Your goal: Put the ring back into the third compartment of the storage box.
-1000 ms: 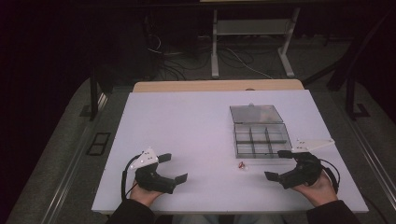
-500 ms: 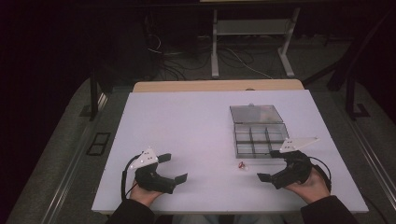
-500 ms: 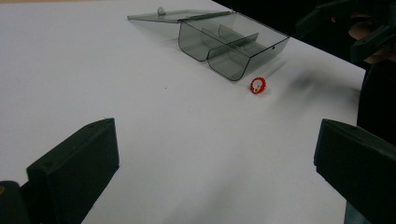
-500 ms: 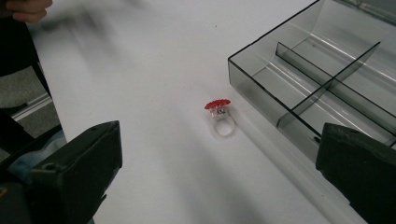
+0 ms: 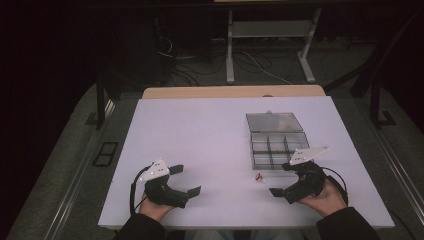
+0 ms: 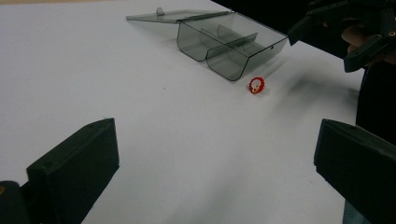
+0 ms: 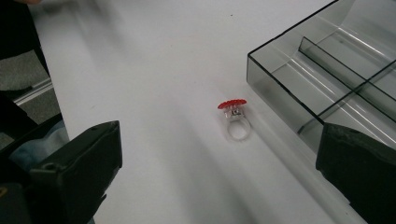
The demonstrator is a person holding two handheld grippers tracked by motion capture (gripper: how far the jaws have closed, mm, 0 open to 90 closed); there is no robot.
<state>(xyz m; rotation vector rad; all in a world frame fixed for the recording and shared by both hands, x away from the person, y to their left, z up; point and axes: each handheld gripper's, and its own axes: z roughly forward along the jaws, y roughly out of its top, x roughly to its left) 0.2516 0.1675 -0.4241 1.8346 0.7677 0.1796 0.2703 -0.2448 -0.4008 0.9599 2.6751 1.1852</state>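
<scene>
The ring (image 7: 234,118) lies on the white bench (image 5: 200,140) straight ahead of the right hand-held gripper (image 5: 283,179), between the lines of its two jaws and touching neither; the jaws stand wide apart with nothing in them. It rests with its red top tipped up and away and the clear band towards the camera in the right gripper view; just beside it, on the far-jaw side, stands the open box (image 7: 327,79), its near wall close to the ring but apart from it.

The left hand-held gripper (image 5: 184,179) sits well apart from the ring, jaws likewise spread and empty; from it the ring (image 6: 256,85) shows far ahead, in front of the box (image 6: 229,44) and its laid-back lid (image 6: 163,15).

The ring looks very light, stiff and smooth; a clear plastic band of that kind will likely slip or flick away under a hard squeeze. The safer hold is probably across the band's two flat sides, or across the red top, with the jaws brought down low to the bench; a slow closing should keep it from skating off; the box wall leaves little room on that side.
</scene>
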